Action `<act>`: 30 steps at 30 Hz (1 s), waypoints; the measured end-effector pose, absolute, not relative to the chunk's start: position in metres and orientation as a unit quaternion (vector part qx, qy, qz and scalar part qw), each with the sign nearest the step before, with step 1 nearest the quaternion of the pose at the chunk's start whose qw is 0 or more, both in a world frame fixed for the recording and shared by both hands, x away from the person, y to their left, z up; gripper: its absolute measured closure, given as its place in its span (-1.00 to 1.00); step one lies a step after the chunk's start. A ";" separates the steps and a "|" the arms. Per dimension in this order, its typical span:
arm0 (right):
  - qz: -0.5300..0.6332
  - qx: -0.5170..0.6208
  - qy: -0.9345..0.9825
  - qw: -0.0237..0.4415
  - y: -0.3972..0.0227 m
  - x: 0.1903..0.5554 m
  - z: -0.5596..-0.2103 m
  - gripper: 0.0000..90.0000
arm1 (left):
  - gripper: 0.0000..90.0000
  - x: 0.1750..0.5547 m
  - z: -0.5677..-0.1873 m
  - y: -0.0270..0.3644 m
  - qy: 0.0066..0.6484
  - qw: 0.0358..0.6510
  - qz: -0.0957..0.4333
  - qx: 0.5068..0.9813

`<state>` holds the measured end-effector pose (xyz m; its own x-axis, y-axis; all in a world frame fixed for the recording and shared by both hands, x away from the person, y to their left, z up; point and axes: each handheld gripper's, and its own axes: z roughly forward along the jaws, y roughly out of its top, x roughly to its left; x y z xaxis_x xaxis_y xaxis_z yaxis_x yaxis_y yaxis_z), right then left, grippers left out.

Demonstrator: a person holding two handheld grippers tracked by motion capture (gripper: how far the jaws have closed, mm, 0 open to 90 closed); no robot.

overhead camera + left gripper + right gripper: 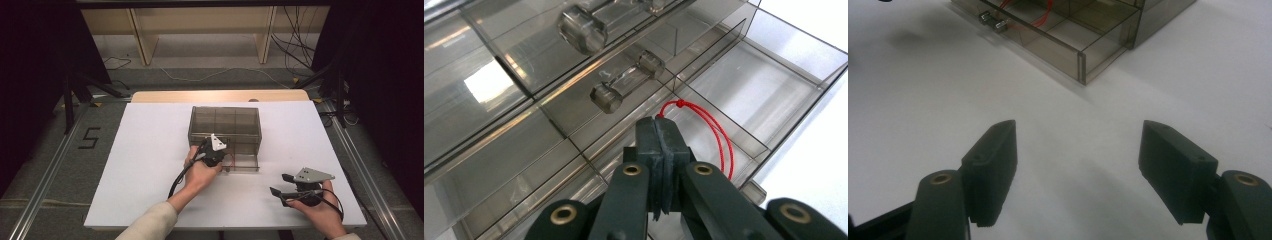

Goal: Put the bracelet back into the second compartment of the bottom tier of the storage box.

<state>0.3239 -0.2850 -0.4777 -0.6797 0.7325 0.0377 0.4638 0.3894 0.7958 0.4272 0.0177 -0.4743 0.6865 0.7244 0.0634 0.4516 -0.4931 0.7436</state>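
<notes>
Left tool [662, 145] is clamped on a red string [714, 131] over the open drawer [774, 70], probably dropping it in. Right tool [1078, 170] sits wide open on the desk [150, 150].

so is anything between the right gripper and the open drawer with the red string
Nothing visible. In the right gripper view, bare white table lies between the open right gripper and the pulled-out drawer holding the red string.
</notes>
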 end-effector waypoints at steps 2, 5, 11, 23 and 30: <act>0.414 0.366 0.818 0.162 -0.285 0.324 -0.478 -0.28 | 0.99 0.427 -0.475 0.018 0.347 0.360 0.187 0.845; 0.414 0.366 0.818 0.162 -0.285 0.324 -0.478 -0.28 | 0.99 0.428 -0.475 0.017 0.347 0.360 0.188 0.845; 0.415 0.364 0.818 0.162 -0.285 0.324 -0.478 -0.28 | 0.99 0.428 -0.477 0.016 0.346 0.358 0.187 0.847; 0.415 0.364 0.818 0.162 -0.285 0.324 -0.478 -0.28 | 0.99 0.431 -0.482 0.015 0.346 0.348 0.188 0.851; 0.414 0.366 0.818 0.160 -0.285 0.324 -0.478 -0.28 | 0.99 0.432 -0.484 0.014 0.347 0.344 0.185 0.853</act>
